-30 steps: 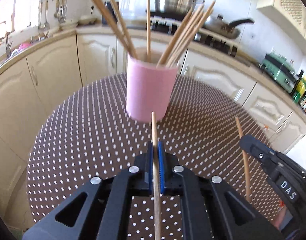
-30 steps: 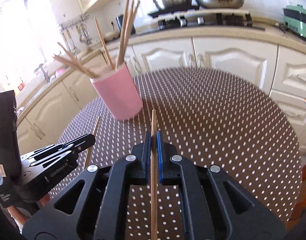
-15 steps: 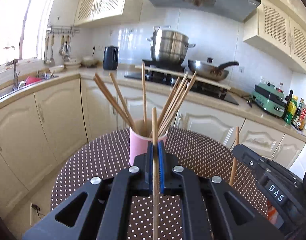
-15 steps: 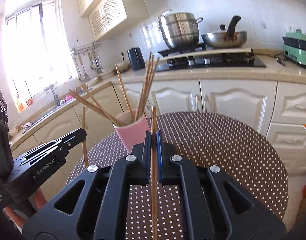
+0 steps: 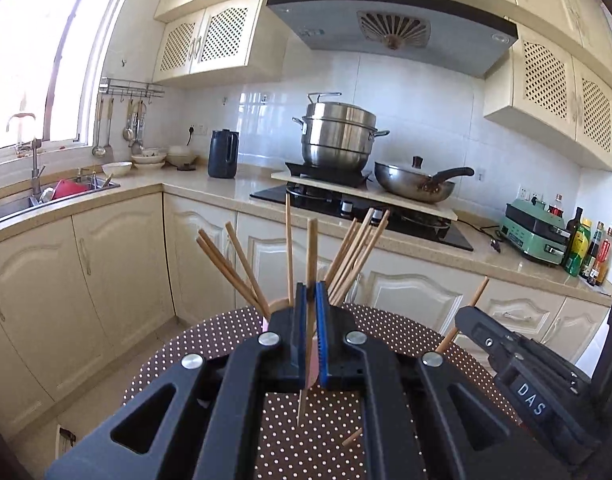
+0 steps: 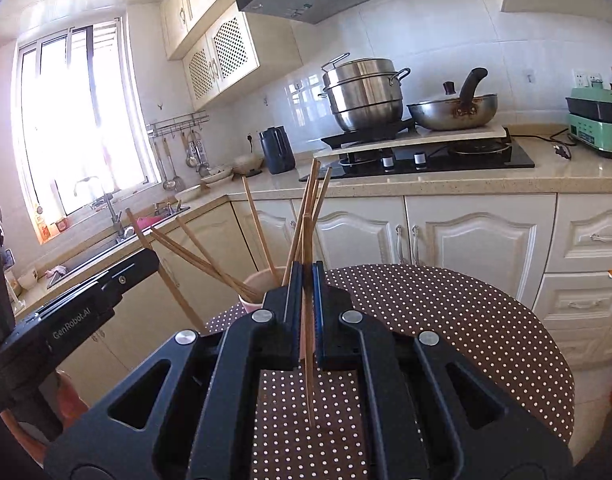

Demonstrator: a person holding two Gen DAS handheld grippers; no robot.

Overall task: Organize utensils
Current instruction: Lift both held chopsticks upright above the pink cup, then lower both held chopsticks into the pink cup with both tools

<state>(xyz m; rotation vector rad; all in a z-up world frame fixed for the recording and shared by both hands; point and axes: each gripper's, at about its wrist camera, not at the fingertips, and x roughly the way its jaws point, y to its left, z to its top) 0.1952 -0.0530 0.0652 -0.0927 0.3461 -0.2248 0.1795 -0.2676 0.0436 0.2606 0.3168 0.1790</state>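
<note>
Upright chopstick (image 5: 310,256) in clamped left gripper (image 5: 310,312), another chopstick (image 6: 307,240) upright, thin tip downward, in clamped right gripper (image 6: 304,300).

Your left gripper (image 5: 310,300) hides most of the pink cup (image 5: 278,305); its base stays unseen.

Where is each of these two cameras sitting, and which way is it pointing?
Left wrist view: rides on the left gripper, looking along its fingers, shut on a chopstick, over the pink cup toward the stove; the right gripper shows at its right edge.
Right wrist view: rides on the right gripper, shut on another chopstick, facing the same counter; the left gripper shows at its left edge.
Shared: cup of chopsticks, dotted table, steamer pot, wok.
</note>
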